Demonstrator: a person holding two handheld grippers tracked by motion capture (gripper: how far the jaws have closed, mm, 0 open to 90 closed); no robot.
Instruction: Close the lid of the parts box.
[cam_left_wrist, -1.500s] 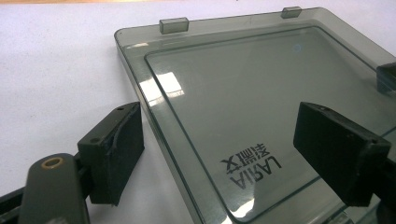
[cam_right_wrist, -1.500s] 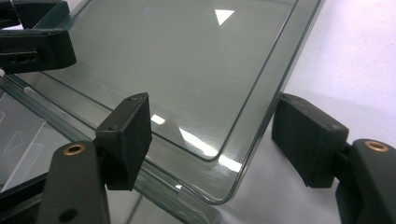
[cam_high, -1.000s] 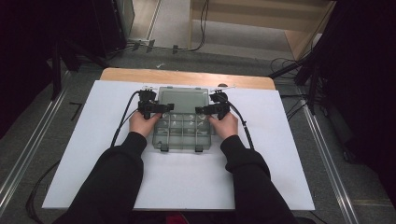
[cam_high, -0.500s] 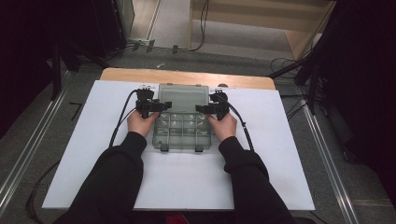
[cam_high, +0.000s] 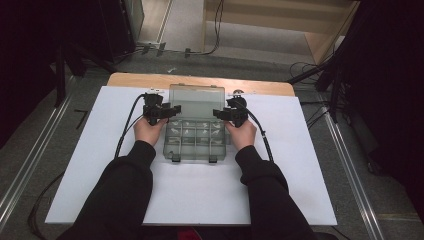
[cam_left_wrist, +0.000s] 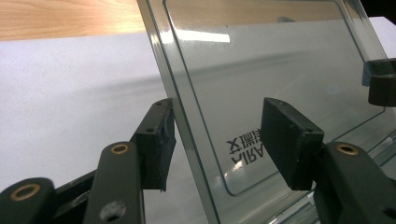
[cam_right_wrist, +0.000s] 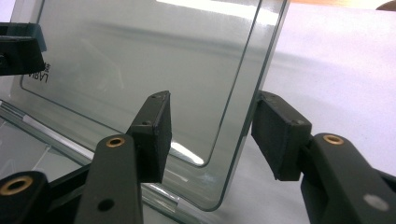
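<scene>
A clear plastic compartment box (cam_high: 195, 142) lies on the white sheet with its lid (cam_high: 196, 100) tilted up and back. My left gripper (cam_high: 169, 110) straddles the lid's left edge. In the left gripper view the lid (cam_left_wrist: 261, 70) passes between the pads, the gripper (cam_left_wrist: 224, 135) still gapped; its jaws have just been closing. My right gripper (cam_high: 221, 114) straddles the lid's right edge. In the right gripper view the lid (cam_right_wrist: 140, 56) runs between the pads, and this gripper (cam_right_wrist: 217, 135) has also just been closing, with a gap still showing.
The white sheet (cam_high: 300, 165) covers a wooden table whose bare strip (cam_high: 200, 80) runs along the far edge. Several small white parts lie in the box's compartments. Cables trail from both grippers. Each gripper view catches the opposite gripper (cam_left_wrist: 380, 84) (cam_right_wrist: 18, 51) at the lid's far side.
</scene>
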